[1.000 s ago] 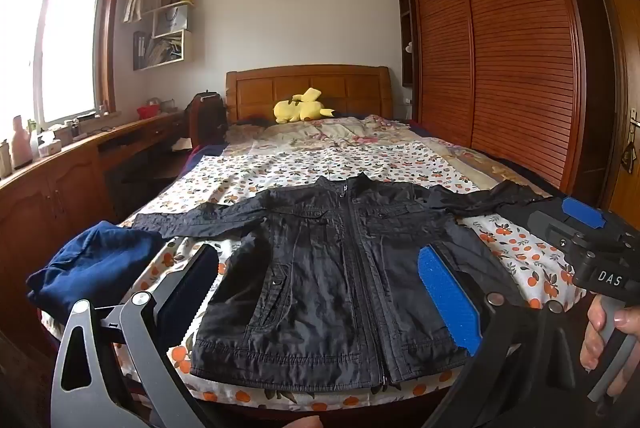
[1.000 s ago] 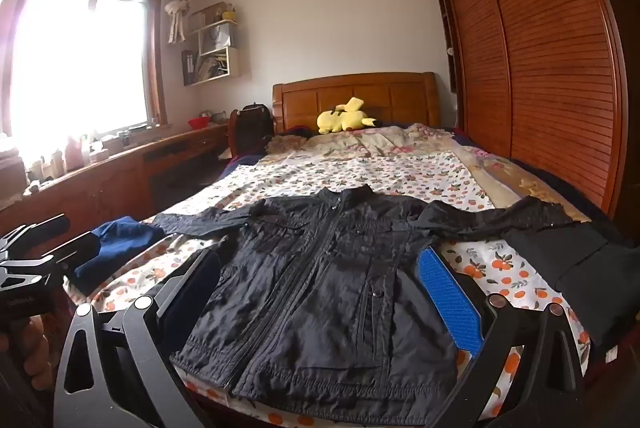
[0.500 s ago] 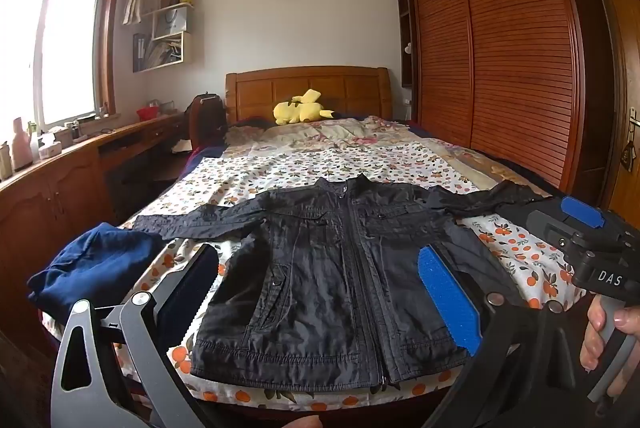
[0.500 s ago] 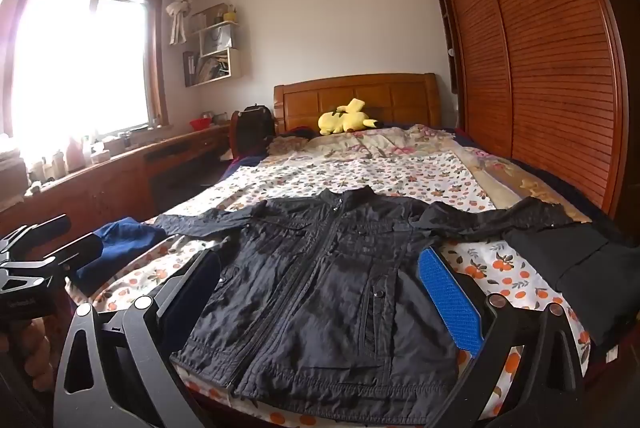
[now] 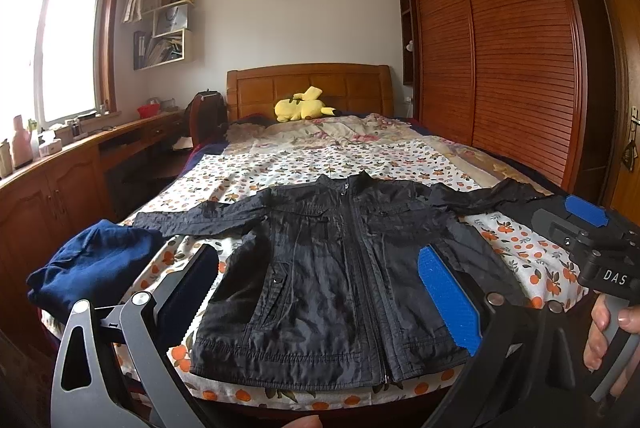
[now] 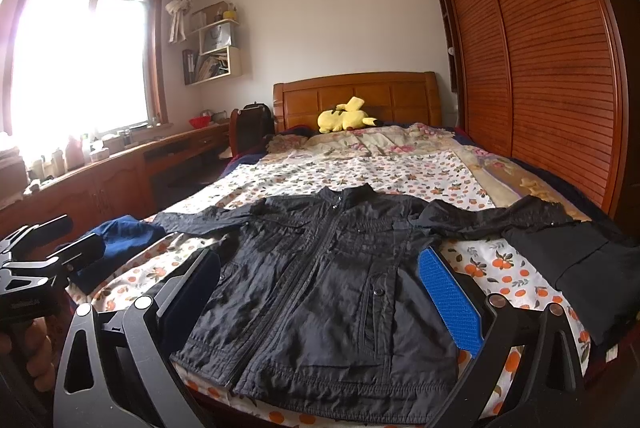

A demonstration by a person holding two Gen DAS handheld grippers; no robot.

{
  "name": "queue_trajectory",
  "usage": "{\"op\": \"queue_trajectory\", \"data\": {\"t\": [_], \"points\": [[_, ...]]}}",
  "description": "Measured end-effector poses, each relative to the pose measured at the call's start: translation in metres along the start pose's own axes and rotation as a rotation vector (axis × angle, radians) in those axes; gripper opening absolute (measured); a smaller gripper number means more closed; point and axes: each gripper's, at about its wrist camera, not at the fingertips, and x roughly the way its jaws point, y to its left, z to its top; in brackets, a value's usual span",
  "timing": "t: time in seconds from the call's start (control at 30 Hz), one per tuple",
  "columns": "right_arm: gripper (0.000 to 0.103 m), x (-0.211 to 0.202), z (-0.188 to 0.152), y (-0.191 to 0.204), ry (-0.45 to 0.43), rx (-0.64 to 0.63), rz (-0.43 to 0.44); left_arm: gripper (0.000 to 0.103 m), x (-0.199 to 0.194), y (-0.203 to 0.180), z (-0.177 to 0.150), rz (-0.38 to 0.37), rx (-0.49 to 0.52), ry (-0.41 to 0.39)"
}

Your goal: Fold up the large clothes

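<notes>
Bedroom light is pouring in from the window on the left while the person is standing at the foot of the bed [image 5: 320, 164], holding both tools level above its near edge. Nearest to me, the left gripper [image 5: 320, 292] is hanging with its fingers spread wide and gripping nothing; the right gripper [image 6: 320, 292] is likewise released and empty, its handle showing in a hand [image 5: 604, 332] at the edge of the left view. Just beyond the fingertips, the black jacket [image 5: 344, 268] is lying flat on the orange-print sheet, zipped, hem toward me, both sleeves stretched straight out sideways. A crumpled blue garment [image 5: 92, 264] is sitting by the left sleeve, and a dark garment [image 6: 580, 268] is lying at the end of the right sleeve. Farther off, a yellow plush toy [image 5: 304, 106] is resting against the headboard. Folding is not looking started: no sleeve is turned in. Compared with a second ago, nothing is changing beyond a slight drift of the cameras.
</notes>
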Motion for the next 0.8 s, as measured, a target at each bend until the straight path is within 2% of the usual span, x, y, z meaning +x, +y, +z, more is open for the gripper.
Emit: {"op": "queue_trajectory", "data": {"t": [0.8], "points": [[0.096,0.0042,-0.0054,-0.0026,0.004,-0.001,-0.001,0.101,0.0023,0.0017,-0.0024,-0.004,-0.004,0.001]]}}
